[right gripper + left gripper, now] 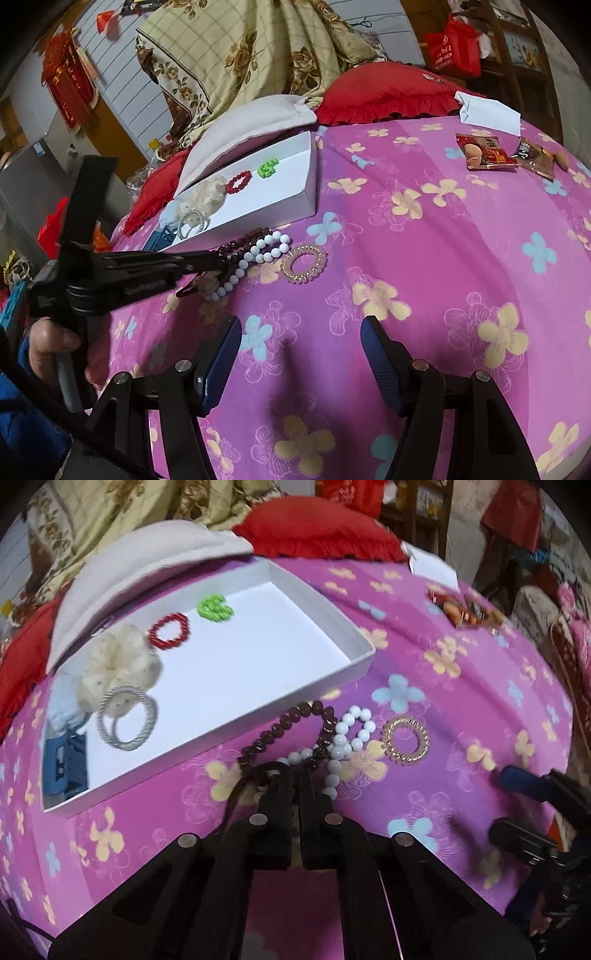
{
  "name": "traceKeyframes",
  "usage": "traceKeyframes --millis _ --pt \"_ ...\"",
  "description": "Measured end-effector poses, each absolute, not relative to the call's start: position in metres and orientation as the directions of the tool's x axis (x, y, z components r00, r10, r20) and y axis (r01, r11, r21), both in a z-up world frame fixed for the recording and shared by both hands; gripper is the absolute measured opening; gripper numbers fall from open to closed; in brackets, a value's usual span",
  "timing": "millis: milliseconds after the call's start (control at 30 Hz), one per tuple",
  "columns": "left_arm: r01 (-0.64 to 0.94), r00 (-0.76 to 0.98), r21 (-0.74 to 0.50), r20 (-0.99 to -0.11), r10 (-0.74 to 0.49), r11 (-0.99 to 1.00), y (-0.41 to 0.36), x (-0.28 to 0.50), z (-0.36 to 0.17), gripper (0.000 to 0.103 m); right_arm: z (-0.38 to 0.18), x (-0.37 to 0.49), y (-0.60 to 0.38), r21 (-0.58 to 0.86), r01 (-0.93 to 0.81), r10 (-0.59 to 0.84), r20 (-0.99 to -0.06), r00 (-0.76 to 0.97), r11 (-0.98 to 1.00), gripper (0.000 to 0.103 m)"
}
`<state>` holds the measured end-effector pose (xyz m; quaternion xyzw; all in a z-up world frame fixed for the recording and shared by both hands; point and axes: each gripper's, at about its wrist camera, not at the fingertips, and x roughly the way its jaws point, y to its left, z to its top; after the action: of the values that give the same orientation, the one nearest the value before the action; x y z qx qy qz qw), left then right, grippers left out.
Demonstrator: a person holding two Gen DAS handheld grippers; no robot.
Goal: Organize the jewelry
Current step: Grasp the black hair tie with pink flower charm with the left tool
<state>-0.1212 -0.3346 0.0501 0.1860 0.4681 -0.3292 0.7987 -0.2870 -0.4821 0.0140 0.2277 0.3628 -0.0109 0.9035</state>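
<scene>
A brown bead bracelet [280,731] [240,242] and a white bead bracelet [354,723] [258,254] lie tangled on the purple flowered cover, just in front of an open white box [365,653] [310,195]. My left gripper [297,771] [221,261] is shut, its tips pressed down into the tangle; whether a strand is nipped is hidden. A gold coil hair tie [406,740] [303,264] lies to the right of the beads. My right gripper [301,323] [498,805] stands open over bare cover, nearer than the coil. The box holds green, red and silver rings, a cream scrunchie and a blue clip.
Two snack packets [484,151] and a folded white paper [487,110] lie at the far right. A red pillow [384,92] and a white cushion [251,122] bound the far edge behind the box. A person's hand [51,343] holds the left gripper's handle.
</scene>
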Motion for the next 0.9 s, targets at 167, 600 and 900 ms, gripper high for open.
traceKeyframes --millis 167,600,900 --pt "0.670 0.350 -0.097 -0.833 -0.429 0.736 -0.304 -0.126 0.077 0.001 0.012 -0.286 -0.478 0.410 0.182 0.158 -0.667 0.728 0.894 0.064" --pt "0.631 0.341 -0.096 -0.857 -0.386 0.770 -0.283 -0.118 0.050 0.027 0.015 -0.288 -0.458 0.376 0.150 0.162 -0.680 0.715 0.914 0.064" --pt "0.687 0.323 -0.082 -0.855 -0.405 0.722 -0.308 -0.132 0.048 0.035 0.005 -0.289 -0.465 0.412 0.176 0.177 -0.686 0.706 0.894 0.065"
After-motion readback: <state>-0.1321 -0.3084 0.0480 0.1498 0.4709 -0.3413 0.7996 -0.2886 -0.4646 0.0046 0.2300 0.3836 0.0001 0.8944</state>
